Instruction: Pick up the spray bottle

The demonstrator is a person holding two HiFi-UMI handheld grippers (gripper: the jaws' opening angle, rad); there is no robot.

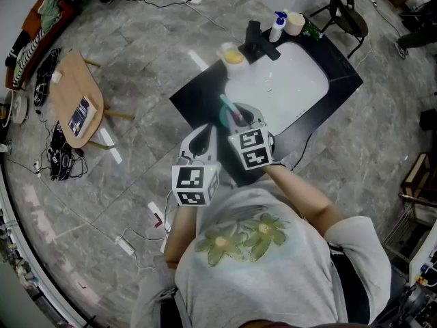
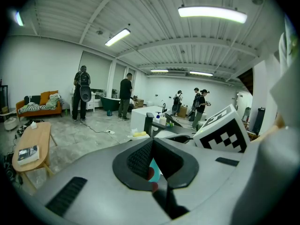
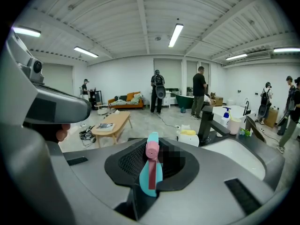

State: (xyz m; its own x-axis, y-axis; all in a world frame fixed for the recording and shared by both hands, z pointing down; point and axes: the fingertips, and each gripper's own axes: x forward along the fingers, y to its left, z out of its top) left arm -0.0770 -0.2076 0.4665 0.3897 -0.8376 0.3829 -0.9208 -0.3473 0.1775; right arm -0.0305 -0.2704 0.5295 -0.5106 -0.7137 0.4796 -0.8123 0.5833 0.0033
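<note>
A teal spray bottle (image 1: 226,106) with a pink nozzle and trigger stands between the jaws of my right gripper (image 1: 238,117), over the near edge of the black counter (image 1: 194,96). In the right gripper view the bottle's head (image 3: 151,168) fills the gap of the right gripper (image 3: 153,159), and both pads press on it. My left gripper (image 1: 210,130) hangs just left of the right one, holding nothing, with its jaws together. In the left gripper view, a bit of teal shows past the left gripper (image 2: 153,147).
A white sink basin (image 1: 290,87) is set in the counter, with a black faucet (image 1: 260,41), a yellow sponge in a dish (image 1: 233,57), a soap dispenser (image 1: 278,26) and a cup (image 1: 295,23) behind it. A low wooden table (image 1: 74,100) stands left. Cables lie on the floor.
</note>
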